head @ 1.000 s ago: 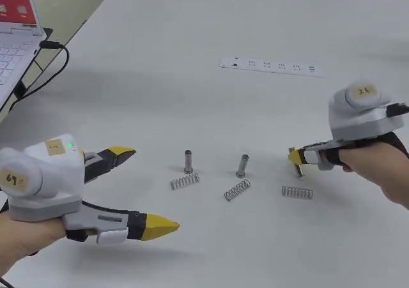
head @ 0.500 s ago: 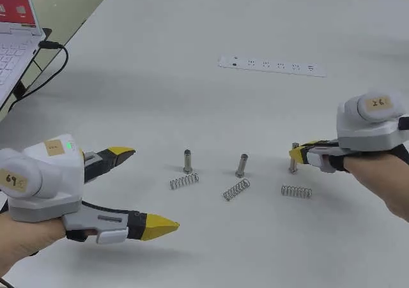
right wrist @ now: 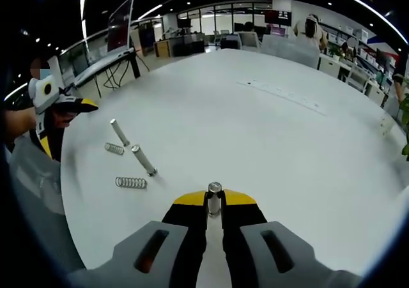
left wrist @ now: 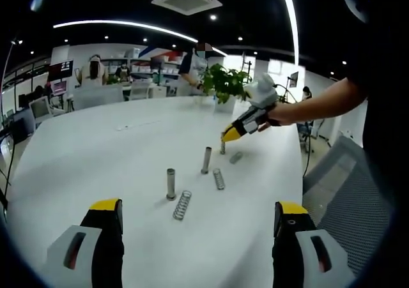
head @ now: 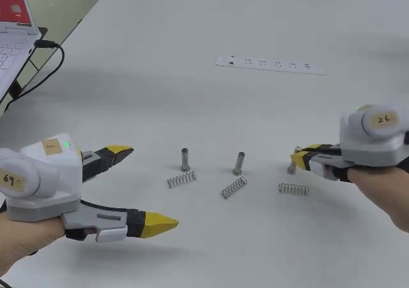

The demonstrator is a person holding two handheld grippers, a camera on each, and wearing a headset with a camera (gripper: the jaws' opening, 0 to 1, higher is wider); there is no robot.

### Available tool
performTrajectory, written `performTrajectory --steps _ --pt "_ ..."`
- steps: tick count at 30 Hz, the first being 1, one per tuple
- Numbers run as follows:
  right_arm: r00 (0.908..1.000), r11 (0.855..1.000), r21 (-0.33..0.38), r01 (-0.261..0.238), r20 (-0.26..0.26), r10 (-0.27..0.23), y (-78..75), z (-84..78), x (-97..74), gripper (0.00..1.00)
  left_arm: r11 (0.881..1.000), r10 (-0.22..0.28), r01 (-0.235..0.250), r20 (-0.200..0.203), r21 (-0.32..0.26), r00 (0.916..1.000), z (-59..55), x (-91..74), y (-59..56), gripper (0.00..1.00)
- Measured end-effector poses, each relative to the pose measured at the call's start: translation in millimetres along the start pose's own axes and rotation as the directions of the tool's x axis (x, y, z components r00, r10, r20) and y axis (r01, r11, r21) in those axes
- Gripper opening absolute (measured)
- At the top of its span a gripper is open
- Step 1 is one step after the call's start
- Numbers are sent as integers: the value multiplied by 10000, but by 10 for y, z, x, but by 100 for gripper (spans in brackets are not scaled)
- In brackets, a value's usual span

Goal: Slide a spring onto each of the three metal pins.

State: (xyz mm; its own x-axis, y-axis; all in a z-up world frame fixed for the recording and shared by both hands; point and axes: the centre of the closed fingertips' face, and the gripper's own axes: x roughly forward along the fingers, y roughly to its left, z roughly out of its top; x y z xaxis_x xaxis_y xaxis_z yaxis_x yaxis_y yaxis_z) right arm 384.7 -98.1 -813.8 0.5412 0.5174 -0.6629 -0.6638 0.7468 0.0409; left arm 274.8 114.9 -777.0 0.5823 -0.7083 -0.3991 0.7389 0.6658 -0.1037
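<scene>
White worktop (head: 192,96), open office behind; a laptop (head: 11,39) at the left edge and a power strip (head: 268,64) beyond the work area are noted. Three pins are set in a row, a spring lying just in front of each, none yet threaded. The left pin (head: 185,159) and middle pin (head: 239,163) stand upright and free, with the left spring (head: 181,179) and middle spring (head: 233,187) beside them. The right pin (head: 293,161) is clamped between the narrow fingers (right wrist: 190,202) of the right gripper (right wrist: 214,198); whether it is lifted cannot be told. The right spring (head: 293,188) lies near. The left gripper (head: 144,187) is held wide and empty, well apart from the parts.

Step judged: first pin being secured. Next, the right spring would need to be picked up by the left gripper and aligned end-on with the held pin.
</scene>
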Motion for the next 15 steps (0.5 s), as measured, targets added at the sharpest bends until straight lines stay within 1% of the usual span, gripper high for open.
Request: performTrajectory --steps 2,5,12,15 --pt "10000 10000 -13 -61 -30 61 16 -6 -7 6 10000 -7 7 36 -29 10000 6 -1 -3 96" --pt "10000 9998 -182 -25 -49 24 24 -19 -21 6 10000 -9 9 2 -2 10000 -1 0 -5 96" --pt "9999 9998 -155 -141 -81 140 58 -38 -42 6 10000 3 -3 49 1 10000 17 1 -11 96" --pt "9997 9997 8 -234 -66 234 63 -39 -47 6 10000 -1 1 45 -12 10000 16 -1 -15 96"
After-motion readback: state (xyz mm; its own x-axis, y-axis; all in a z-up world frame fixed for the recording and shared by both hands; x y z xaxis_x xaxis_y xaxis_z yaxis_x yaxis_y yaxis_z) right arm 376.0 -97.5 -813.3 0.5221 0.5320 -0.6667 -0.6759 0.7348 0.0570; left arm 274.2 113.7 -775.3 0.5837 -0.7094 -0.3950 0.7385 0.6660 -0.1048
